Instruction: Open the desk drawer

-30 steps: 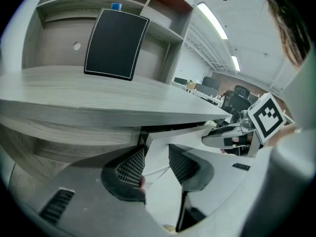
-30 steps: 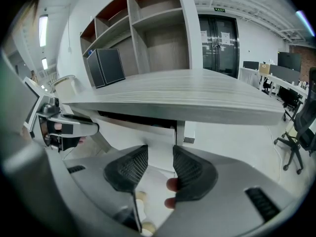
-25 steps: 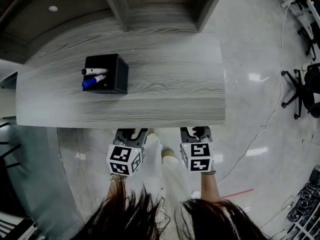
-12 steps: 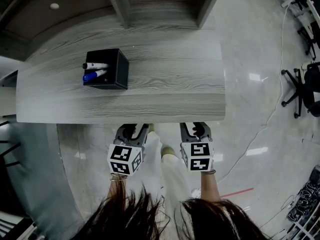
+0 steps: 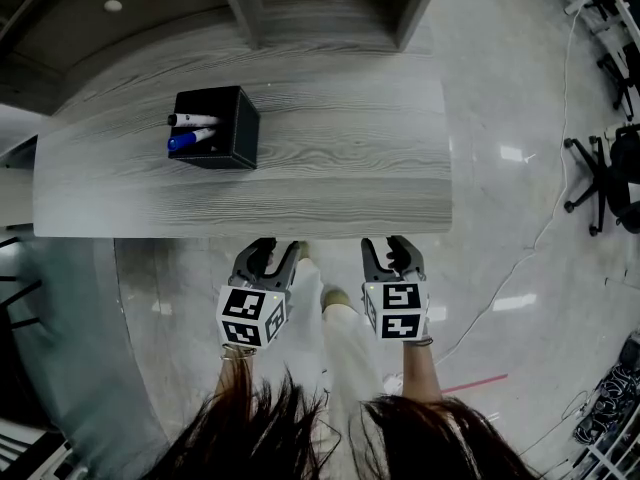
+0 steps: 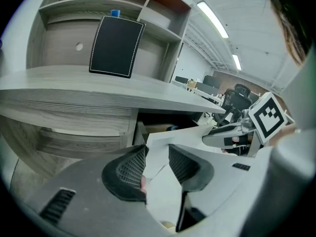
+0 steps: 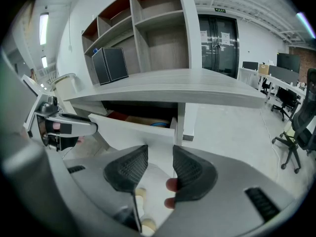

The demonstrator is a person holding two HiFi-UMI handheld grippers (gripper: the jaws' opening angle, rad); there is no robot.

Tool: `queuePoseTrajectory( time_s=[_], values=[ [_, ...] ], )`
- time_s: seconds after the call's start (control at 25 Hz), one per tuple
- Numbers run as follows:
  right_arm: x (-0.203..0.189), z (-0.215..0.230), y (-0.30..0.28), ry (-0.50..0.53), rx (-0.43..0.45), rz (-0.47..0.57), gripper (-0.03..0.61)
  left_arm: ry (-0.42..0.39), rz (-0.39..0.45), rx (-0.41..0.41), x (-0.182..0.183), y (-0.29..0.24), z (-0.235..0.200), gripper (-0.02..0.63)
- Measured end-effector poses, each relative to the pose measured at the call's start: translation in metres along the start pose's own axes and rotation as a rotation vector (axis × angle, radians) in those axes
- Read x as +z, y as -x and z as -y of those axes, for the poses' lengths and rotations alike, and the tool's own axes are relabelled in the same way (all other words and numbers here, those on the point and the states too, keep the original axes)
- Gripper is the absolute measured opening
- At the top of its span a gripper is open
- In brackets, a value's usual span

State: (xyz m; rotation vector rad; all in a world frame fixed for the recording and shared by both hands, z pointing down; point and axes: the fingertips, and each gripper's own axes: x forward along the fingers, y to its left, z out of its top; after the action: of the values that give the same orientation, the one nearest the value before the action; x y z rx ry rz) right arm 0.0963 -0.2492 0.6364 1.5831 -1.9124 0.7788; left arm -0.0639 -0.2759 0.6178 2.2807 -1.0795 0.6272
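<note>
The left tongs [image 5: 270, 254] and right tongs [image 5: 388, 249] both gape empty before one ajar white drawer [image 7: 133, 128] under one grey woodgrain counter [image 5: 330, 168].

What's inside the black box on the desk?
Two pens poke out of the black box: a white marker and a blue marker. Whatever sits deeper, under them, is hidden in the dark.

Desk [image 5: 340, 168] is rendered in matt grey wood grain; pen holder [image 5: 238, 133] — black, leather-like, stitched at the edges; drawer front [image 7: 128, 131] is seen smooth, white; floor [image 5: 500, 98] — polished, glossy.
</note>
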Motion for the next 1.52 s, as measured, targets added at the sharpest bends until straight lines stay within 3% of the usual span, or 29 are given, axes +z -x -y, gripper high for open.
queuePoseTrajectory(
  time_s=[1.52],
  values=[
    [-0.025,-0.010,0.019,-0.005,-0.008,-0.006,0.158,0.013,-0.014,0.004,-0.024,0.020,0.012,0.143]
  ],
)
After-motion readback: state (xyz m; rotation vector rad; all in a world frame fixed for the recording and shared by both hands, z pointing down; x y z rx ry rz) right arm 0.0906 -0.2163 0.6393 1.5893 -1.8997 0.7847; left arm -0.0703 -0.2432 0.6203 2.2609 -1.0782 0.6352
